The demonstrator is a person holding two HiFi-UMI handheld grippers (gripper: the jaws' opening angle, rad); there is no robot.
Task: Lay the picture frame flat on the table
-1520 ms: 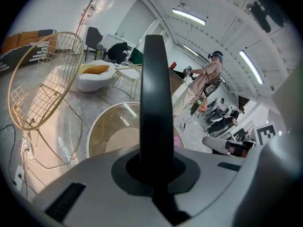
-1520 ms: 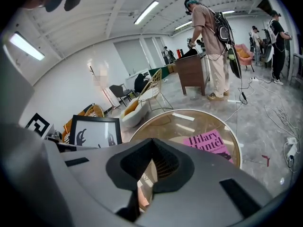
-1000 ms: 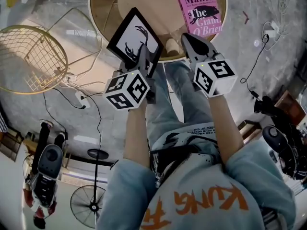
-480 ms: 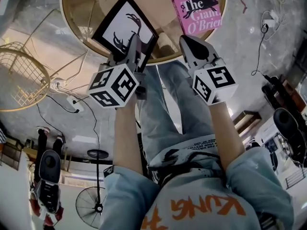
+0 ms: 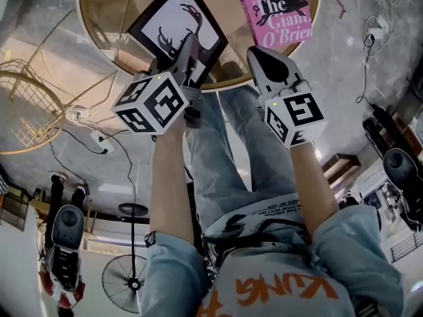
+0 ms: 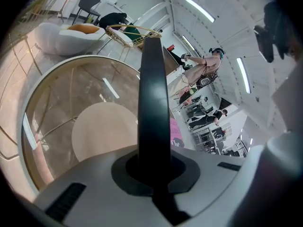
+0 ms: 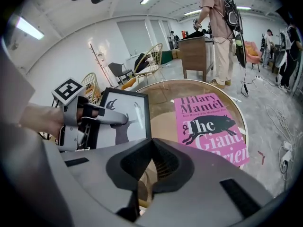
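Glossy glass table (image 5: 106,18), matt black picture frame (image 5: 173,22)

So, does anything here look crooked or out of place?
Only the picture frame: it is held tilted over the round glass table, clamped in the left hand-held gripper, not lying flat. The pink book lies flat, and nothing looks spilled or broken.

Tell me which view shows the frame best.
The head view. There the frame shows almost its whole face and black border against the table, with only one corner behind the left hand-held gripper. The right gripper view shows its face partly covered by that gripper. The left gripper view shows only its dark edge.
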